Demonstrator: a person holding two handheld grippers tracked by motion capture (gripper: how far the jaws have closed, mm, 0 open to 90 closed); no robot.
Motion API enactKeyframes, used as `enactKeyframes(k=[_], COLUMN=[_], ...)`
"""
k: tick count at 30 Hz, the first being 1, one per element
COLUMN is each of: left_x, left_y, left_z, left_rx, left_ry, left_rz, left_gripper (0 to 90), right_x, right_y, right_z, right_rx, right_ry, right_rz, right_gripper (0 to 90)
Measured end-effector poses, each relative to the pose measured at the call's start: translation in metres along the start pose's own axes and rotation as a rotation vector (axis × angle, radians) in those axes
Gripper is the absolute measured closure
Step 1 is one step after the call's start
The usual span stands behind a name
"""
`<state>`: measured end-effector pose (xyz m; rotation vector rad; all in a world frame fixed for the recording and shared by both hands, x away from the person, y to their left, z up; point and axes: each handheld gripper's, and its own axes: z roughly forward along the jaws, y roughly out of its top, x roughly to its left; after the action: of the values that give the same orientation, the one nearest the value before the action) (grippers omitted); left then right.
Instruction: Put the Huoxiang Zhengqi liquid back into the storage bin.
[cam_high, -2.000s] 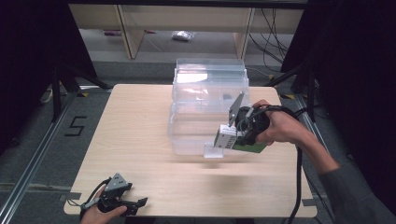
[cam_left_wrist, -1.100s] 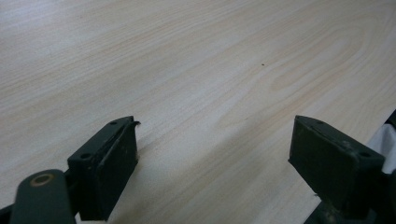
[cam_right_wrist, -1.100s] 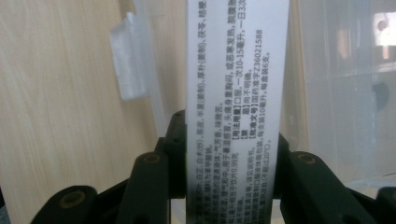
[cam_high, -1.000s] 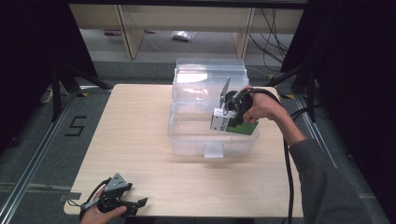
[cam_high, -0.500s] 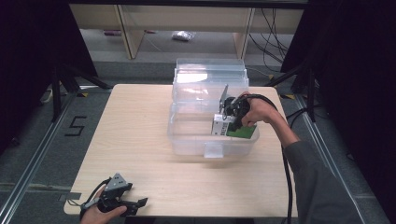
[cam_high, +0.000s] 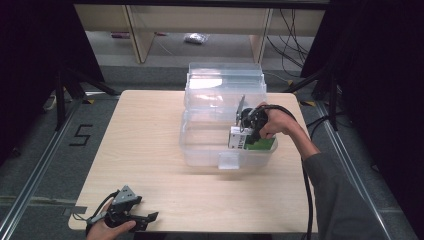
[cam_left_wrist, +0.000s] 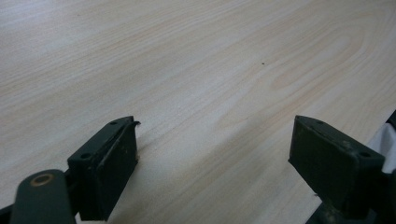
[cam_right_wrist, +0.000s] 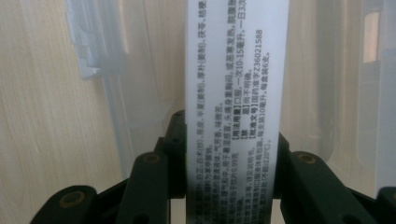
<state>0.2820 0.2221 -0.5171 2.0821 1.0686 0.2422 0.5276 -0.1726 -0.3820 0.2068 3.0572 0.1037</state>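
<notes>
Clear plastic bin (cam_high: 200, 150) centre frame; right gripper (cam_high: 246, 129) clamps medicine box (cam_right_wrist: 236, 93); left gripper (cam_left_wrist: 212, 163) gapes empty; box may snag rim if tilted

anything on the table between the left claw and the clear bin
No. In the high view, bare wooden table runs from the left claw to the clear bin, where the right claw holds a box.

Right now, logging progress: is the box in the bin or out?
In: the box, clamped by the right hand-held gripper, sits within the clear bin's walls.

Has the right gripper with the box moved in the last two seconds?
Yes. The right gripper carried the box from the clear bin's front edge into it.
</notes>
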Motion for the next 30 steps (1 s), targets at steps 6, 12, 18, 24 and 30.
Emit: enactKeyframes(k=[6, 12, 18, 24, 30], left_x=[0.000, -0.001, -0.002, -0.001, -0.002], left_y=[0.000, 0.000, 0.000, 0.000, 0.000], left_z=[0.000, 0.000, 0.001, 0.000, 0.001], left_rx=[-0.004, -0.006, -0.013, -0.005, -0.012], left_ry=[-0.003, -0.007, -0.008, -0.002, -0.008], left_rz=[-0.003, -0.010, -0.022, -0.014, -0.024], left_gripper=[14.8, 14.8, 14.8, 14.8, 14.8], right_x=[-0.002, -0.001, 0.000, 0.001, 0.001], right_y=[-0.002, -0.006, -0.006, -0.007, -0.007], right_z=[0.007, 0.013, 0.014, 0.021, 0.025], right_rx=[-0.023, -0.016, 0.007, 0.022, 0.029], right_ry=[0.009, 0.015, 0.017, 0.025, 0.033], right_rz=[-0.034, -0.026, 0.003, 0.012, 0.015], right_gripper=[64.7, 64.6, 64.5, 64.3, 63.9])
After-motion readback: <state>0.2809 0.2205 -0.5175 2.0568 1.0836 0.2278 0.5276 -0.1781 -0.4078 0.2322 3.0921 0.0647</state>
